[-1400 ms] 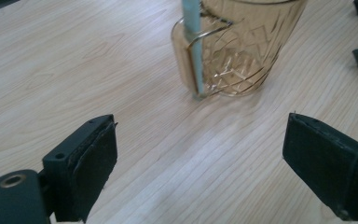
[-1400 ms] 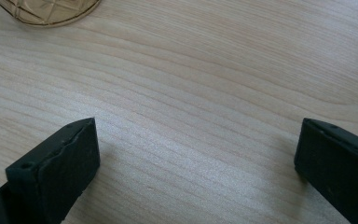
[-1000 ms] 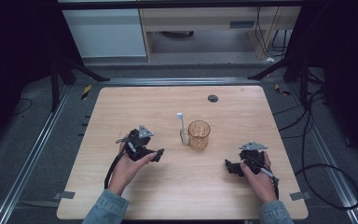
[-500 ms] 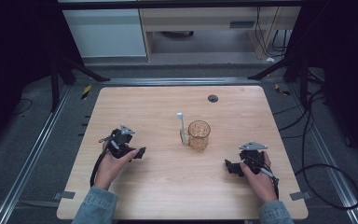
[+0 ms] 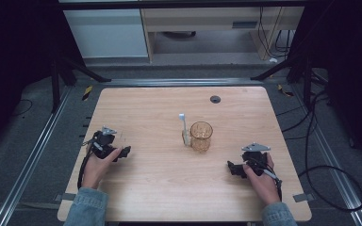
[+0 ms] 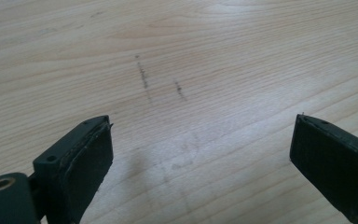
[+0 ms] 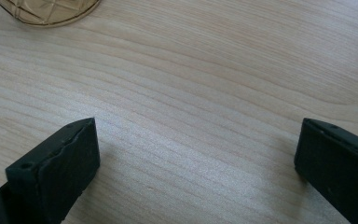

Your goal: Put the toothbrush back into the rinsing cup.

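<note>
An amber patterned glass stands upright near the middle of the wooden table. A pale toothbrush-like stick with a white head lies flat just left of the glass. My left gripper rests at the table's left side, open, with bare wood between its jaws. My right gripper rests at the front right, open, nothing between its jaws. The right gripper view catches the base of the glass at its top left.
A small black round grommet sits near the table's far edge. Faint dark scuff marks line the wood ahead of the left gripper. Cables trail on the floor at right, and metal rails run along both sides.
My left gripper has drawn back leftward, from beside the glass to the table's left side. The right gripper, glass and stick have stayed put.
</note>
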Demonstrator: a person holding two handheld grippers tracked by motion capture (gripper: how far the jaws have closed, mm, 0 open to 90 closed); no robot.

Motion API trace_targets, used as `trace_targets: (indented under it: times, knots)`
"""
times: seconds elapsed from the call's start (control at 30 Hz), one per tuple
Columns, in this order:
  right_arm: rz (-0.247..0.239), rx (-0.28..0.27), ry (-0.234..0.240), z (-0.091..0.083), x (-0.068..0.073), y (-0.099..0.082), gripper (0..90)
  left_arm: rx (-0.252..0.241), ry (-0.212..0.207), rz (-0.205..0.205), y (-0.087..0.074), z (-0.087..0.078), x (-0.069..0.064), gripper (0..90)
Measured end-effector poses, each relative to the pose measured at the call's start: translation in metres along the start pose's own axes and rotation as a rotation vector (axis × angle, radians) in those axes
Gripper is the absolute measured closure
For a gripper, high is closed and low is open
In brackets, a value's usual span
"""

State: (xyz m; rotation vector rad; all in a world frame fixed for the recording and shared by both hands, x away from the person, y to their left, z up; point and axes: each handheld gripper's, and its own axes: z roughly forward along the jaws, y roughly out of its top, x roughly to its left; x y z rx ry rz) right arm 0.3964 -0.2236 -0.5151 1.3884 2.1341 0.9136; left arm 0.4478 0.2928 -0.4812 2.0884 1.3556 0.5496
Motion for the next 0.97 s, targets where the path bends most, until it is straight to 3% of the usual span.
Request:
trace_targets:
  times: [0.37, 0.53, 0.67, 0.73, 0.97]
  knots:
    - [-0.001, 0.0, -0.001, 0.0, 0.0, 0.0, 0.3, 0.018, 0.016, 0.015, -0.007, 0.01, 0.007, 5.4]
    - [0.0, 0.0, 0.0, 0.0, 0.0, 0.0, 0.4, 0.041, 0.02, -0.009, -0.009, 0.016, 0.01, 5.3]
    - [0.0, 0.0, 0.0, 0.0, 0.0, 0.0, 0.4, -0.007, 0.016, -0.023, -0.014, 0.018, 0.012, 2.0]
    - [0.0, 0.0, 0.0, 0.0, 0.0, 0.0, 0.4, -0.06, 0.017, -0.027, -0.019, 0.02, 0.014, 0.0]
    - [-0.001, 0.0, 0.0, 0.0, 0.0, 0.0, 0.4, -0.059, 0.044, -0.056, -0.021, 0.019, 0.011, 0.0]
